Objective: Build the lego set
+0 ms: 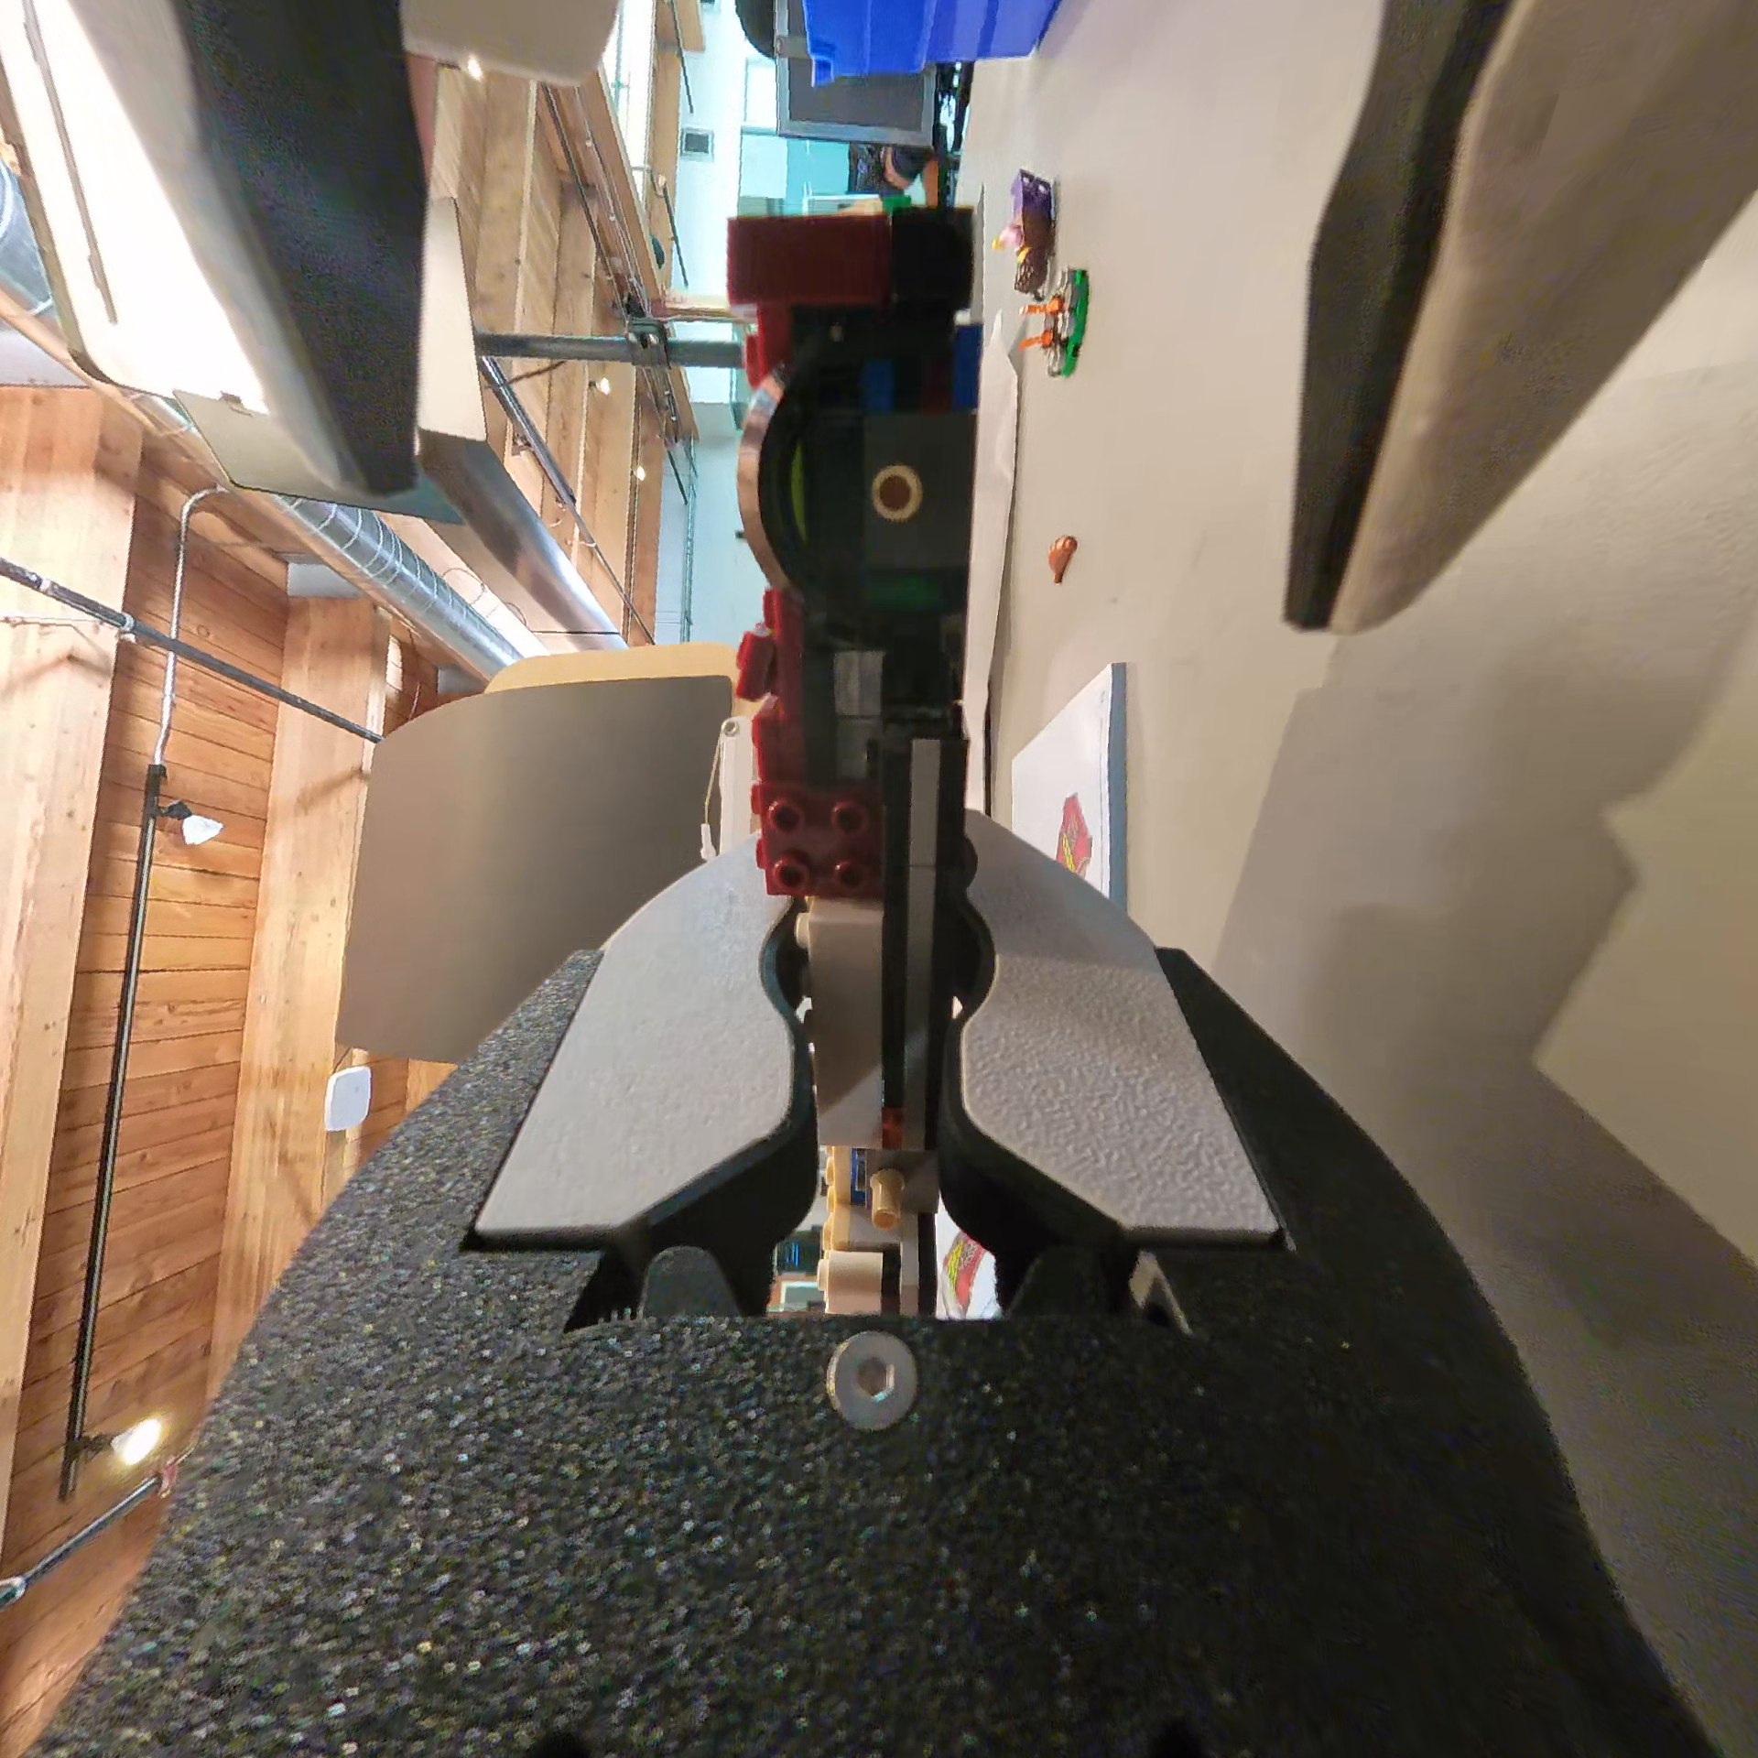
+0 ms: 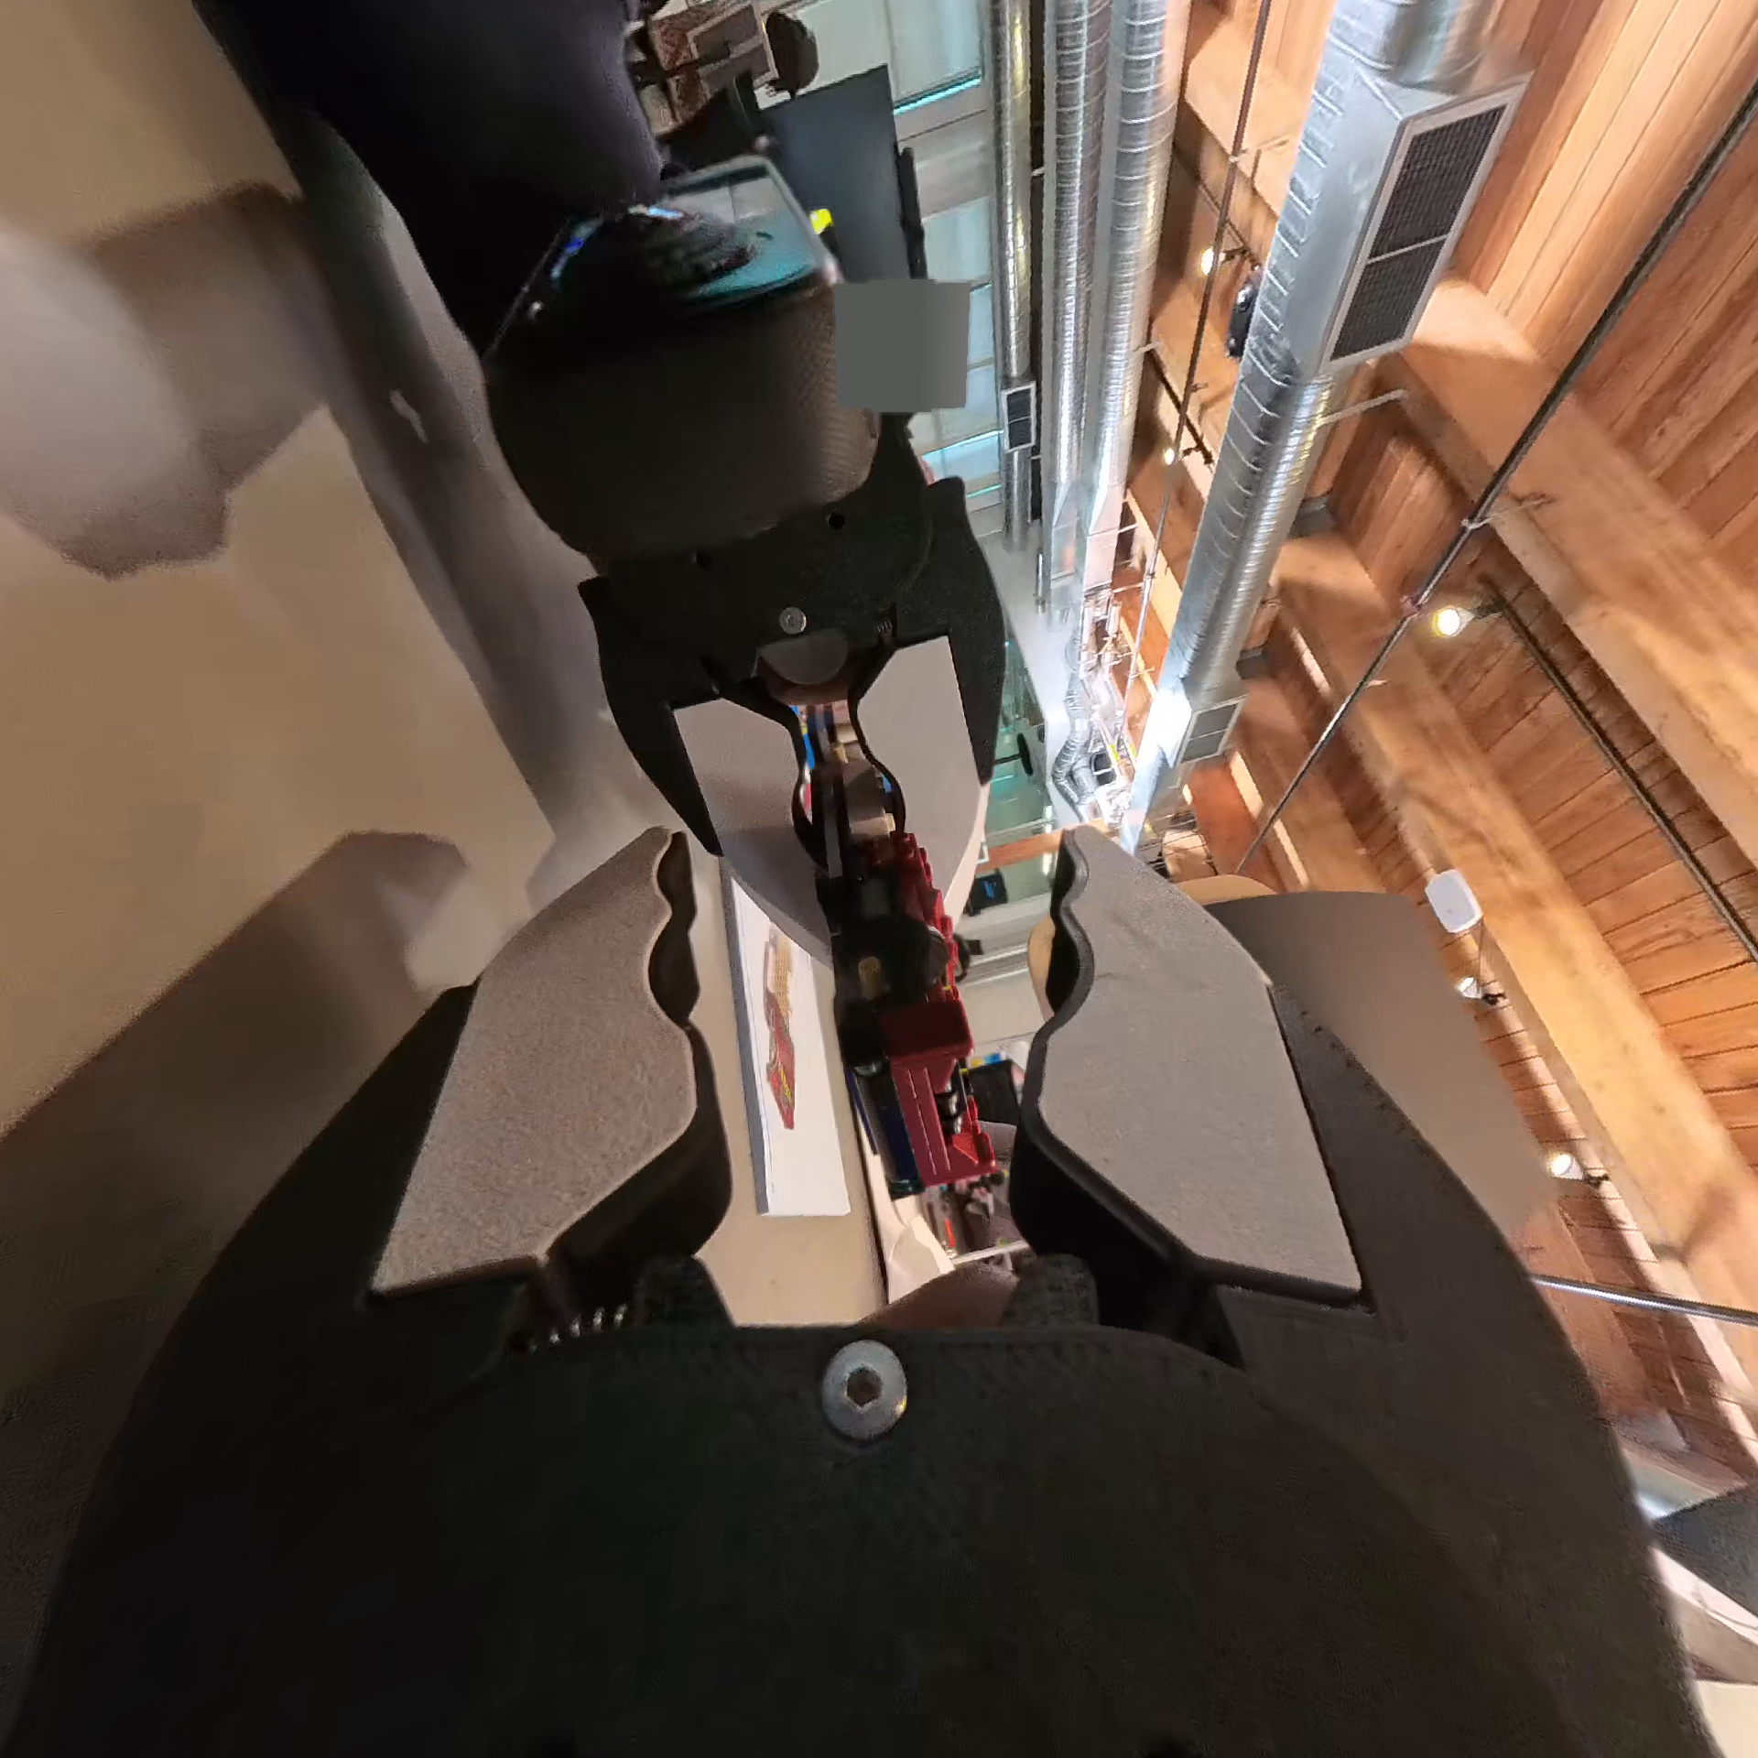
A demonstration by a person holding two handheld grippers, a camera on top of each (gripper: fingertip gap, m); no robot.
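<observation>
My left gripper point(image 1: 880, 951) is clamped on one end of a toy brick train model point(image 1: 856, 495). Both grey pads point(image 1: 666, 1046) press against the grey and black plates at that end, one pad on each side. The model extends straight out from the fingertips, away from the camera. Its body is dark red and black, with blue bricks farther along, a round black wheel with a tan centre on one side, and a dark red 2x2 studded brick just past the fingertips.

My right gripper point(image 2: 866, 913) is released. Its two fingers point(image 2: 571, 1046) stand wide apart, one on either side of the far end of the same train model point(image 2: 913, 1037), with clear space between each pad and the bricks. In the right wrist view the left gripper point(image 2: 847, 790) faces me from the opposite end of the model, its pads closed on the grey and black plates.

The model is held off the white table point(image 1: 1237, 666). On the table just beside it lies a white instruction booklet point(image 1: 1075, 780) with a red picture. Farther off on the table are small loose brick pieces point(image 1: 1056, 323), one with a green rim, and a small brown piece point(image 1: 1063, 555). A grey chair back point(image 1: 533, 856) stands beyond the table edge, with wood-panelled walls and silver ducting point(image 2: 1237, 476) behind.
</observation>
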